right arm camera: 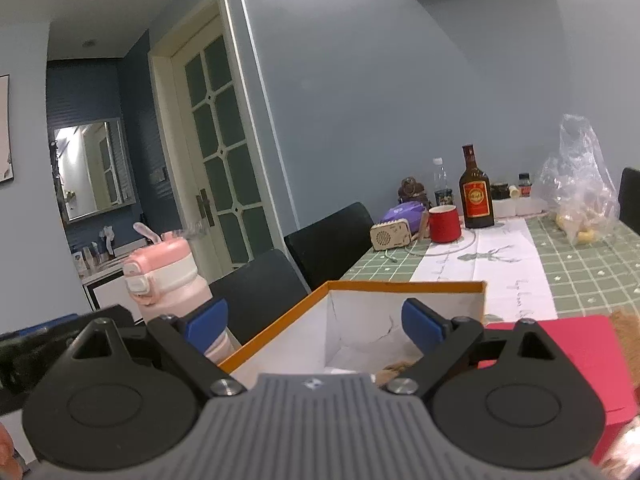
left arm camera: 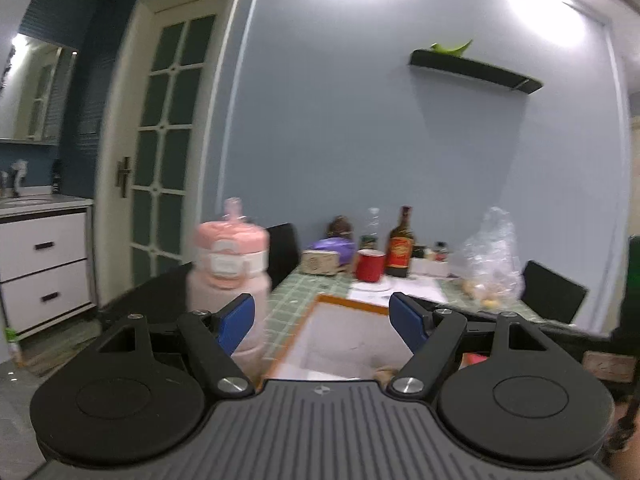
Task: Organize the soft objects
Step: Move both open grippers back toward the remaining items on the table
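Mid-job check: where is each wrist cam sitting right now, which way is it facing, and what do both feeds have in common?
Left wrist: rides the open left gripper, facing across the orange-rimmed box and table toward the blue wall; blue pads show.
Right wrist: rides the open right gripper over the box, red lid at right.
Shared: pink bottle, red mug, brown bottle.

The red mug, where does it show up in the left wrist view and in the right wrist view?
Left wrist view: the red mug stands on the table right of centre, just left of the dark bottle.
Right wrist view: the red mug sits right of centre, again just left of the dark bottle.
Shared landmark: the orange-rimmed white box, near the camera in both.
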`<state>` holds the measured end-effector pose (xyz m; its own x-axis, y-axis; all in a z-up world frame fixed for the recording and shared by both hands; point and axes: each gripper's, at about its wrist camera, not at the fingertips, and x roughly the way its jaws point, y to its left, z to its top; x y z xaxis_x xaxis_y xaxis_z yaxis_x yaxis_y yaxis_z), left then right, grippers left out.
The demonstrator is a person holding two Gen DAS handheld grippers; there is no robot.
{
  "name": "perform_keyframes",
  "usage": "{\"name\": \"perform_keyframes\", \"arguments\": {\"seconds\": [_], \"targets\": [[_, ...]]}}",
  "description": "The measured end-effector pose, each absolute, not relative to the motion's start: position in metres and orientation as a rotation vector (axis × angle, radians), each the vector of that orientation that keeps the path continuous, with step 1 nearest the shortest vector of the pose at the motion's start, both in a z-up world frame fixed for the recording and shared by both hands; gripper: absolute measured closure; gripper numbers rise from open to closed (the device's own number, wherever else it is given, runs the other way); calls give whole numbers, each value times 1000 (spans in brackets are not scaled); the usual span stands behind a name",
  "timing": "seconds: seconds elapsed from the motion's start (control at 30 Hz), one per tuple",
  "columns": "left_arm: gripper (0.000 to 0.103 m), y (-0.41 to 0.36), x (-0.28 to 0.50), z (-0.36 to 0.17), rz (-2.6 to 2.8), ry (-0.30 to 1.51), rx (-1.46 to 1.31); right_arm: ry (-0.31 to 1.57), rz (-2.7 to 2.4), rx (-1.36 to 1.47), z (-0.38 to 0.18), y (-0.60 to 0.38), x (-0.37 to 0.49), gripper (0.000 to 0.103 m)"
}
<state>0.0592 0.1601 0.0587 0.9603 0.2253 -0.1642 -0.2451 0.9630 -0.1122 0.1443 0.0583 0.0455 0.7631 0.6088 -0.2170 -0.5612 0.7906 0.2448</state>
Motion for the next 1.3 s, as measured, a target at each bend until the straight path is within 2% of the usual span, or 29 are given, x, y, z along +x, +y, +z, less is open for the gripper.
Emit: {"name": "perform_keyframes", "arguments": {"seconds": [0.37, 0.73, 1.0, 1.3], "targets": [[13, 91, 50, 86, 204, 82, -47, 200, 557, 132, 64, -6, 115, 10], [13, 19, 62, 85, 79, 110, -40, 125, 345, 47, 55, -108, 89, 3], [13, -39, 90, 40, -32, 234, -4, 228, 206, -30, 27, -168, 107, 3], [13, -76, 113, -21, -66, 354, 66, 473, 141, 169, -36, -206, 155, 3]]}}
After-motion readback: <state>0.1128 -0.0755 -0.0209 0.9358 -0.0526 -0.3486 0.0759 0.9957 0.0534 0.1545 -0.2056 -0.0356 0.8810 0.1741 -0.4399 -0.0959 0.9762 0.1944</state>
